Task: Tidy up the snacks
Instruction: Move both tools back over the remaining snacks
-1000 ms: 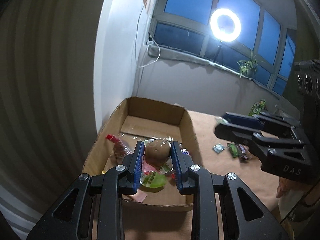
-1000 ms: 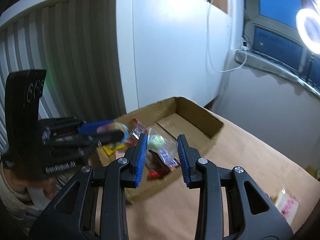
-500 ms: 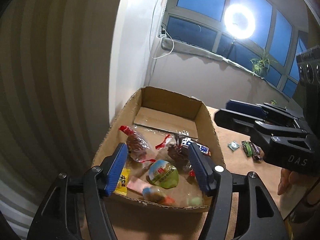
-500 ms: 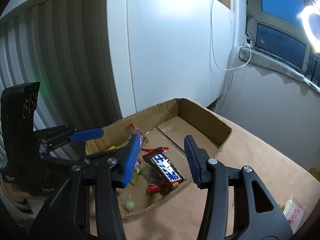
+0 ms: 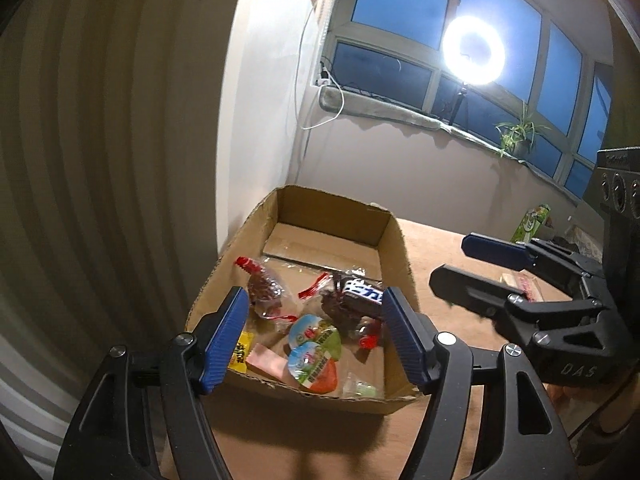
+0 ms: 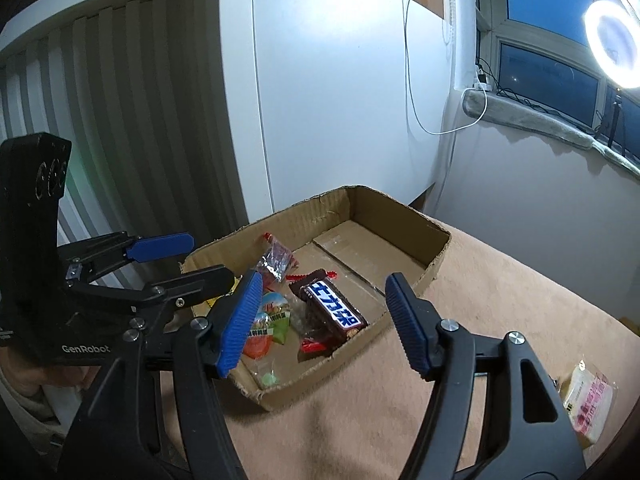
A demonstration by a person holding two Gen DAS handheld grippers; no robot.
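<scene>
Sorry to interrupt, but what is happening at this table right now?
A person is sorting snacks into a cardboard box. Both the left gripper and the right gripper have just been opening above it, with nothing between their jaws. A chocolate bar lies inside; a pink packet waits on the table.

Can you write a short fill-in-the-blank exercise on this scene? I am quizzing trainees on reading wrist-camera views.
1. The chocolate bar with the blue label lies inside the ____ box.
2. The jaws of the left gripper stand ____, with nothing pressed between them.
3. The pink-and-white packet lies on the table, ____ the box.
4. The ring light by the window is switched ____.

Missing words: cardboard; open; outside; on
</scene>
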